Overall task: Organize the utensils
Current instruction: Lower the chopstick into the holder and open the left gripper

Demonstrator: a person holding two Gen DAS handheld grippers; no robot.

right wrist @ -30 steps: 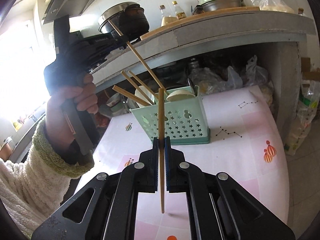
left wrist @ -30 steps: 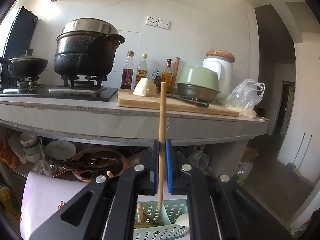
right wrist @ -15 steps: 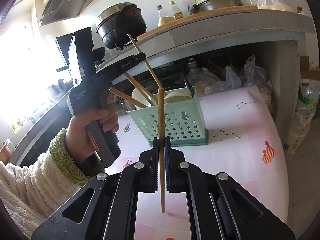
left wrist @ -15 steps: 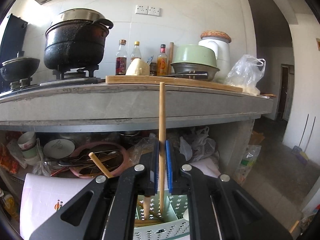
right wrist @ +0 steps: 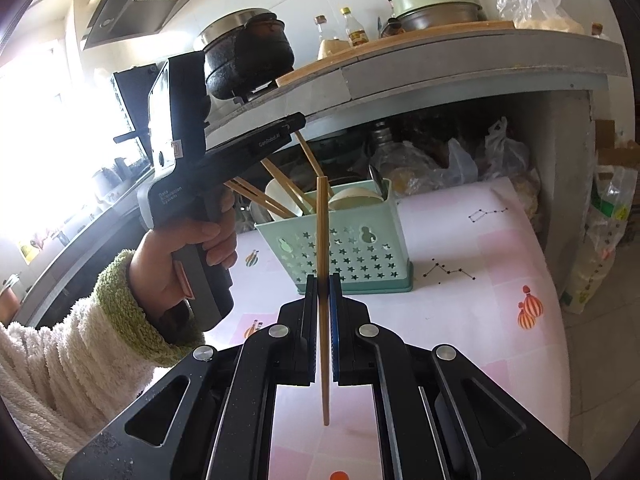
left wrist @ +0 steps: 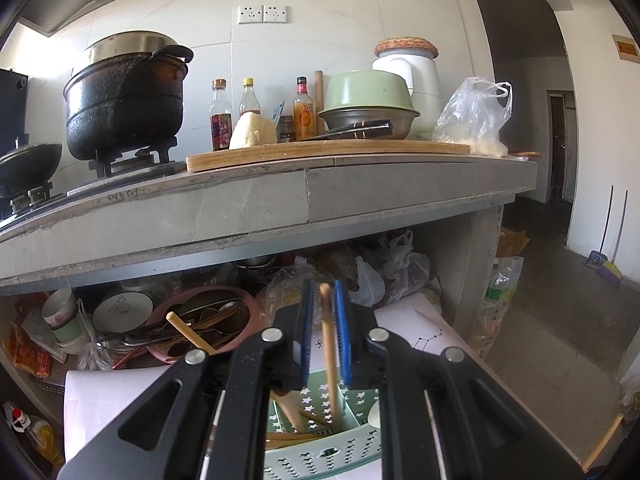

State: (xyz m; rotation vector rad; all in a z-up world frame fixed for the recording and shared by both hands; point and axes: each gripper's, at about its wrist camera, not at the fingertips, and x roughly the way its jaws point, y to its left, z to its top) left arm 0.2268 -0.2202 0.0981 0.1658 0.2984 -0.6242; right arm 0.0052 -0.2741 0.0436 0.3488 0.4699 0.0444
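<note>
The left gripper (left wrist: 323, 334) fills the lower centre of its own view, pointing a little below level; its blue-lined jaws have just been opening and now stand slightly apart, with a chopstick (left wrist: 329, 344) loose between them, its pads not pressing on it. In the right wrist view that same gripper sits at centre left, held pistol-fashion by the person's left hand (right wrist: 188, 264), a fuzzy cream sleeve (right wrist: 60, 364) with a green cuff running to the lower left corner. The right gripper (right wrist: 323, 320) occupies the lower centre there, jaws clamped on an upright chopstick (right wrist: 322, 280).
</note>
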